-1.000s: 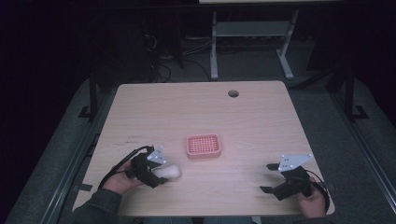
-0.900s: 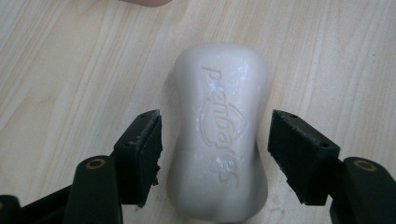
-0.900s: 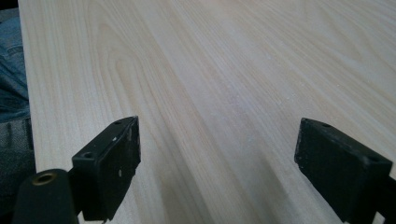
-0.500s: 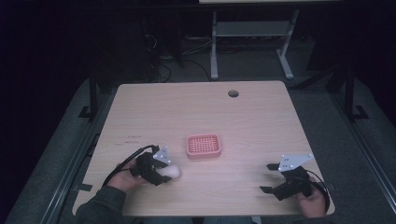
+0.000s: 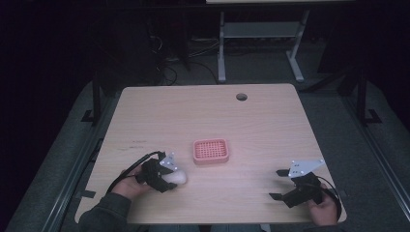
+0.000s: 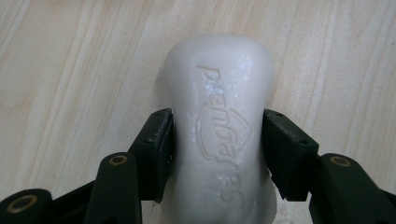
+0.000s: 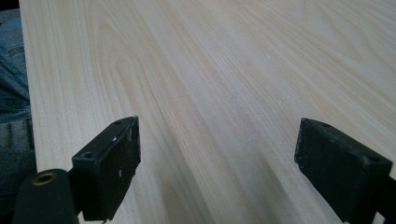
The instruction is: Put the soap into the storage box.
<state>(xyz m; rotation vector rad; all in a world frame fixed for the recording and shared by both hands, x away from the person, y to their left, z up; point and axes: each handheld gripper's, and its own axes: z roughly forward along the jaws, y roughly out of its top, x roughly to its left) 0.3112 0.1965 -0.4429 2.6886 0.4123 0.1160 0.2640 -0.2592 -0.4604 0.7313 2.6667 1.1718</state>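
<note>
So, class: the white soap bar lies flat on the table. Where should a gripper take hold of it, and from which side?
Across its narrow waist, coming in along its length from one end. The soap bar pinches in at the middle, so the left gripper has its pads on those two long sides, where they seat without sliding.

In the left gripper view the near end of the soap bar (image 6: 219, 135) runs off the bottom edge, and its sides are covered where the pads meet it. From the high view the left gripper (image 5: 167, 180) hides the soap bar's near part. The grid of the pink soap dish (image 5: 211, 151), beside the soap bar, is too small to make out.
</note>
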